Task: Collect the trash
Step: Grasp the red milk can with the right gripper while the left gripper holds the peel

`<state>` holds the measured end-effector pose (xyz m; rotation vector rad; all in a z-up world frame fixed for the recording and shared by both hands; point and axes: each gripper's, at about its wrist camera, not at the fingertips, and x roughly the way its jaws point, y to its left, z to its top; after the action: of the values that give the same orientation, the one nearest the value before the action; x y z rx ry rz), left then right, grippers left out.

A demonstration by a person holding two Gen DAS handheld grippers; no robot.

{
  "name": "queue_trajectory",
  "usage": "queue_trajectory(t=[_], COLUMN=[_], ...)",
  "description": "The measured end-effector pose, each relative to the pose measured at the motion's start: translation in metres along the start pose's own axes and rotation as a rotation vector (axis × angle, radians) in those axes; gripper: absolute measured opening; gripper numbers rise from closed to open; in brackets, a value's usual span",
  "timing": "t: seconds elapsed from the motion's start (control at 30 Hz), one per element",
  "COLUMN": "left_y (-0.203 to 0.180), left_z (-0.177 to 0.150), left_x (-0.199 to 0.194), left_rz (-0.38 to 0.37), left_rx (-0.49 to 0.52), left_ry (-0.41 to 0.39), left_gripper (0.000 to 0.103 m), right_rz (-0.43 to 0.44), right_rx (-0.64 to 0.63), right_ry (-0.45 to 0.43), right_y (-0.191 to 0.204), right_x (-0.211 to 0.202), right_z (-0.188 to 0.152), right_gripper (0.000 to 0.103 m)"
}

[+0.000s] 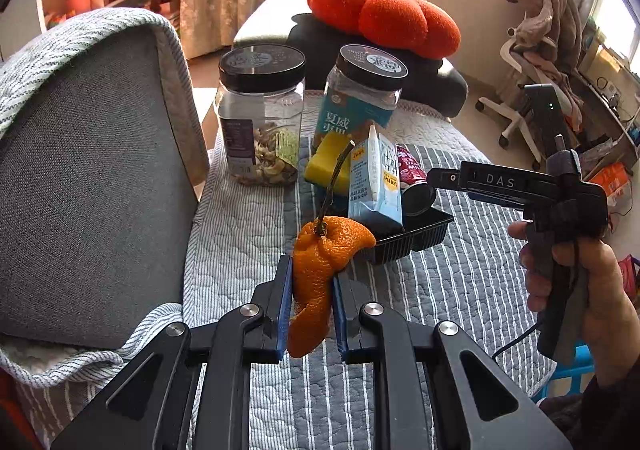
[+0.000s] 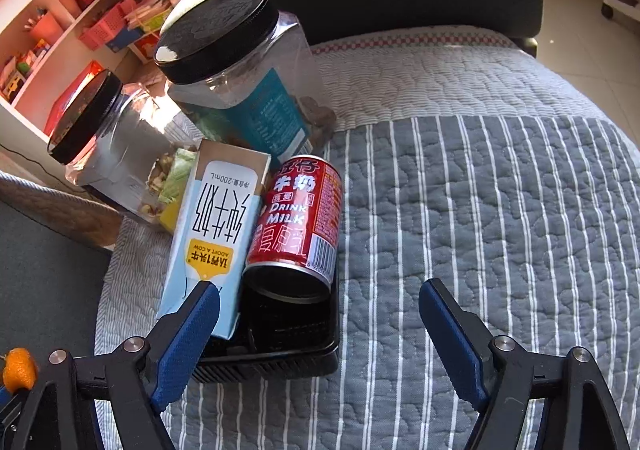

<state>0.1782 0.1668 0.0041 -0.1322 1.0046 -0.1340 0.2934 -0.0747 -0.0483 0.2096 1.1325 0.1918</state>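
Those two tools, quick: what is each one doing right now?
Left tool: closed on the orange peel.
Right tool: open, holding nothing.

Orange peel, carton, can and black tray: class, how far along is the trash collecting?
Done: the milk carton and the red can already sit in the black tray. In hand: the left gripper is shut on the orange peel, lifted clear of the quilt. Left: the peel is not yet in the tray; the right gripper hangs open near the tray, holding nothing.
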Motion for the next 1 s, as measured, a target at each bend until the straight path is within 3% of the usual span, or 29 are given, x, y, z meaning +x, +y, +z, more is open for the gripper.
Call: queue_trajectory(t=[0.3, 0.37, 0.47, 0.7, 1.0], left_y=[0.008, 0.007, 0.006, -0.007, -0.051], left_z=[-0.001, -0.001, -0.001, -0.005, -0.019], left_x=[0.005, 0.006, 0.006, 0.002, 0.004], left_rz=[0.004, 0.004, 0.003, 0.008, -0.019], left_rx=[-0.009, -0.006, -0.003, 0.031, 0.129], left_ry=[0.015, 0.015, 0.013, -0.013, -0.016], left_gripper=[0.019, 0.019, 0.019, 0.019, 0.019], right_rz=[0.058, 0.047, 0.046, 0.06, 0.037], right_rx=[0.052, 0.039, 0.016, -0.029, -0.028], right_ry=[0.055, 0.056, 0.043, -0.003, -0.038], right_y=[0.011, 0.013, 0.017, 0.011, -0.035], right_x=[0.043, 0.044, 0.042, 0.004, -0.058], right_z=[0.009, 0.008, 0.007, -0.007, -0.035], right_gripper=[0.07, 0.057, 0.057, 0.056, 0.056])
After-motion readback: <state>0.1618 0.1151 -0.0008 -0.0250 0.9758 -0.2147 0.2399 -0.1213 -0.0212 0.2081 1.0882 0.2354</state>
